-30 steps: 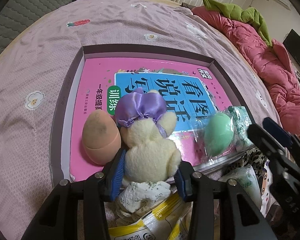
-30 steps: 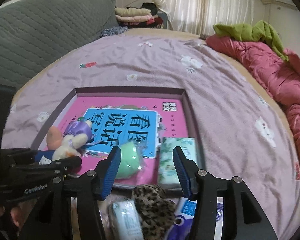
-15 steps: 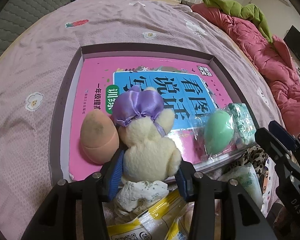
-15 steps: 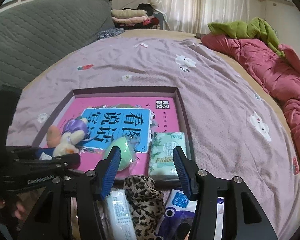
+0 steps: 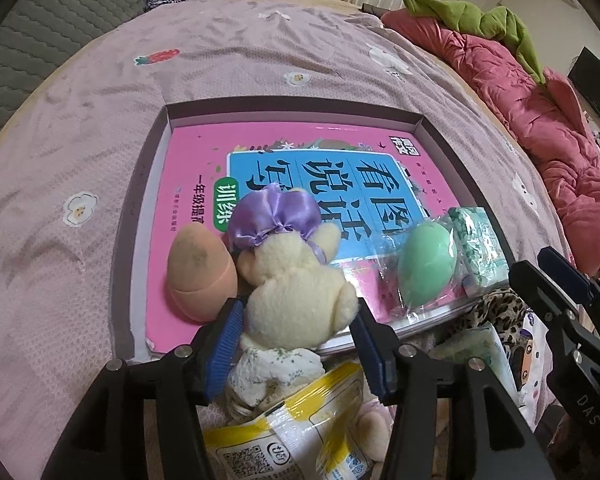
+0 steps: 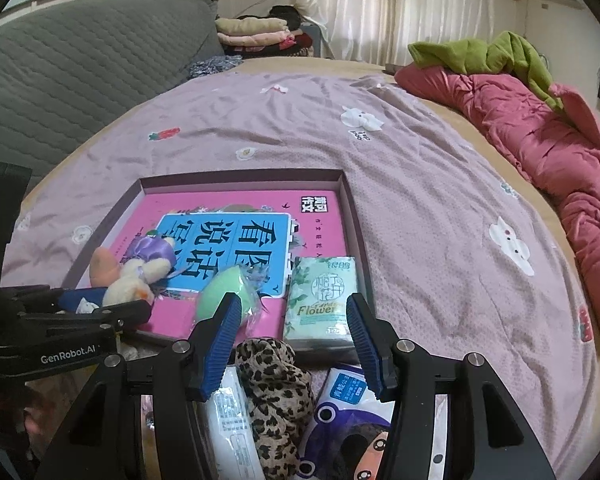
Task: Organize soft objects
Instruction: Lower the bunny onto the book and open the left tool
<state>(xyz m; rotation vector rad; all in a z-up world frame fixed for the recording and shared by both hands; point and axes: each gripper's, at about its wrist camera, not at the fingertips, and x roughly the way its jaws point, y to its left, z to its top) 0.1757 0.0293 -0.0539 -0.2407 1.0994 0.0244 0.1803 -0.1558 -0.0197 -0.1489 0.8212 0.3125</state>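
Left wrist view: we had plush toy (image 5: pixel 300 300) lying on pink book (image 5: pixel 204 184) inside tray (image 5: pixel 140 184), beside orange egg sponge (image 5: pixel 200 272). Left gripper (image 5: pixel 298 344) jaws just been opening, toy between them, pads seemingly off its fur. We judged placing step ending. Right gripper (image 6: pixel 292 340) stood wide, empty, above leopard cloth (image 6: pixel 276 392). Next move likely: back left gripper off cleanly, then take cloth.
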